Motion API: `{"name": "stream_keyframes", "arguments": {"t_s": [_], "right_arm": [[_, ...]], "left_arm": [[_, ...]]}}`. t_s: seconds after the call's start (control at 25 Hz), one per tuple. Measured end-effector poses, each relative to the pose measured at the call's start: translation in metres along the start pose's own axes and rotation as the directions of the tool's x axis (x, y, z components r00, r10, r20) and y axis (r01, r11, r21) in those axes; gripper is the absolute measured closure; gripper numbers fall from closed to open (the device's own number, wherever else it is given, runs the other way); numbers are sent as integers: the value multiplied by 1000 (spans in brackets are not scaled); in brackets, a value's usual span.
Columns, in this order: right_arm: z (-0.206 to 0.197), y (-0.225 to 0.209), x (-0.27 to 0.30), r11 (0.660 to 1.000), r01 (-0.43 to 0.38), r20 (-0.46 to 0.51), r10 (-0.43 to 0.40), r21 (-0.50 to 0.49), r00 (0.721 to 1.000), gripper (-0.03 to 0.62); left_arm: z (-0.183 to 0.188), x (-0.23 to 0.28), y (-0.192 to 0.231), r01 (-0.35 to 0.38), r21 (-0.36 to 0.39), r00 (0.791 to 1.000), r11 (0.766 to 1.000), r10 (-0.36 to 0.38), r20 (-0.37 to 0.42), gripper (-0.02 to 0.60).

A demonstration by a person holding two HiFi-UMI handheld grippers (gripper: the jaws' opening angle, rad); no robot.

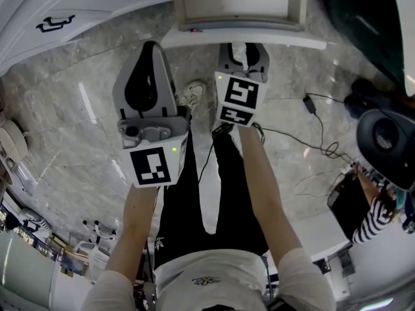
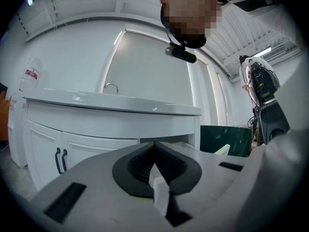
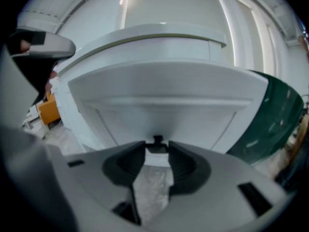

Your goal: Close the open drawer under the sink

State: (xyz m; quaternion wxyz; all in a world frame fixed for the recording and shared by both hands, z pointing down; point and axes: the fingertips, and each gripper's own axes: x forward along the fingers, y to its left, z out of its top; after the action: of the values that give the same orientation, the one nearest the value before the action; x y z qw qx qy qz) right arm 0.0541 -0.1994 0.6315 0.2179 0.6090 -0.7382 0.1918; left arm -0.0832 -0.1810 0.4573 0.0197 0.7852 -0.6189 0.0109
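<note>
The open white drawer (image 1: 243, 39) juts out from under the sink counter at the top of the head view. Its front panel (image 3: 164, 100) fills the right gripper view, with a small black handle (image 3: 157, 144) at its lower middle. My right gripper (image 1: 245, 49) is right up at that panel and stands open (image 3: 157, 151), the handle sitting between its fingertips. To its left and farther from the cabinet, my left gripper (image 1: 148, 44) is shut on nothing (image 2: 157, 178). It faces the sink counter (image 2: 111, 103) and the faucet (image 2: 112, 86).
Cabinet doors with black handles (image 2: 60, 159) stand left of the drawer. A dark green panel (image 3: 270, 120) lies to its right. On the marble floor are black cables (image 1: 318, 128), dark equipment (image 1: 386, 135) and a person in a striped sleeve (image 1: 373, 216).
</note>
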Motion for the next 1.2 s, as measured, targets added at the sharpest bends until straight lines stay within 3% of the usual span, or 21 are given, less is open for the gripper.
{"name": "stream_keyframes", "arguments": {"t_s": [0.08,0.36,0.88,1.2], "right_arm": [[0,0,-2,1000,0,10,0,-7,1000,431],[-2,-1,-2,990,-89,27,87,110,996,439],[13,0,-11,996,-76,63,73,48,995,445],[35,0,-21,996,-82,69,80,28,994,445]], "left_arm": [[0,-1,1,-1,-1,1000,1000,1,-2,561],[-3,3,4,-1,14,1000,1000,1,-3,561],[2,8,9,5,43,1000,999,-5,1,561],[19,9,31,-42,43,999,998,42,19,561]]}}
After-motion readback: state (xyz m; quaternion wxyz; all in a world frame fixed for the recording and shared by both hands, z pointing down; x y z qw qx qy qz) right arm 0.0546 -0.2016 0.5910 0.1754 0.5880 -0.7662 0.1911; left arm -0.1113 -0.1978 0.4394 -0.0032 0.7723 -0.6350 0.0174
